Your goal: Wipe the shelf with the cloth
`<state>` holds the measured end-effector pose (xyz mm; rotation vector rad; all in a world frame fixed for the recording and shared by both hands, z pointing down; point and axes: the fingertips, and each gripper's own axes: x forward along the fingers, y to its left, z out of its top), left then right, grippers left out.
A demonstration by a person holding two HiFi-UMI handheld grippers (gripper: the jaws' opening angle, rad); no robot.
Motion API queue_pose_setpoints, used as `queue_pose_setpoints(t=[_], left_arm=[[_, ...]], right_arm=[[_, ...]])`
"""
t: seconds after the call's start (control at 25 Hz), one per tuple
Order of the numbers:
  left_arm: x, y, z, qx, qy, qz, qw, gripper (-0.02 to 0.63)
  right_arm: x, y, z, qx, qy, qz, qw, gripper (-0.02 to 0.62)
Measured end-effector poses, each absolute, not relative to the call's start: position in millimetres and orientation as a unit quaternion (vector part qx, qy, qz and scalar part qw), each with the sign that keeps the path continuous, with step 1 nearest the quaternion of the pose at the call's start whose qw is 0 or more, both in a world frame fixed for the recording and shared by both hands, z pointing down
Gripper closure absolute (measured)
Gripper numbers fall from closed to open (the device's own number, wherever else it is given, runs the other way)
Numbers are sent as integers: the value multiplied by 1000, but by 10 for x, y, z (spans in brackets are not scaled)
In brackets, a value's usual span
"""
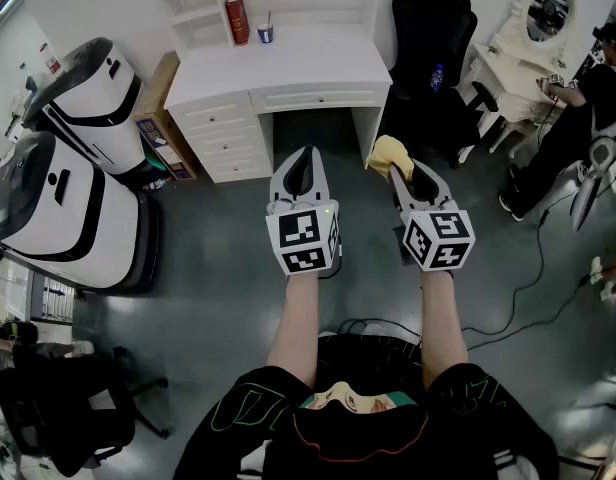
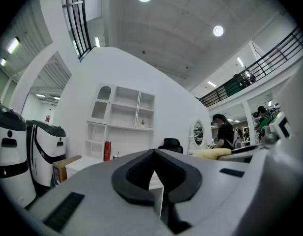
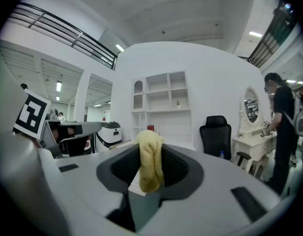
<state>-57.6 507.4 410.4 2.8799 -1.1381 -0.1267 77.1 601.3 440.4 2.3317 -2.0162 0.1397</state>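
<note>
A white desk with a shelf unit on top stands at the far wall, a few steps ahead of me. The same white shelf unit shows in the left gripper view, and the shelf unit appears again in the right gripper view. My right gripper is shut on a yellow cloth, which bulges out between its jaws. The cloth fills the jaw gap in the right gripper view. My left gripper is shut with nothing in it, level with the right one.
A red bottle and a small blue cup stand on the desk. Two white machines and a cardboard box are at the left. A black office chair and a person at a white vanity are at the right. Cables lie on the floor.
</note>
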Motion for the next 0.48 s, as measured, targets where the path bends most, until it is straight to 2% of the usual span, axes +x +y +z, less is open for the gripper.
queue_pose_setpoints(t=[0.48], left_arm=[[-659, 4991, 4115, 929, -367, -45, 23, 614]], right_arm=[[679, 5924, 4388, 757, -652, 37, 29, 474]])
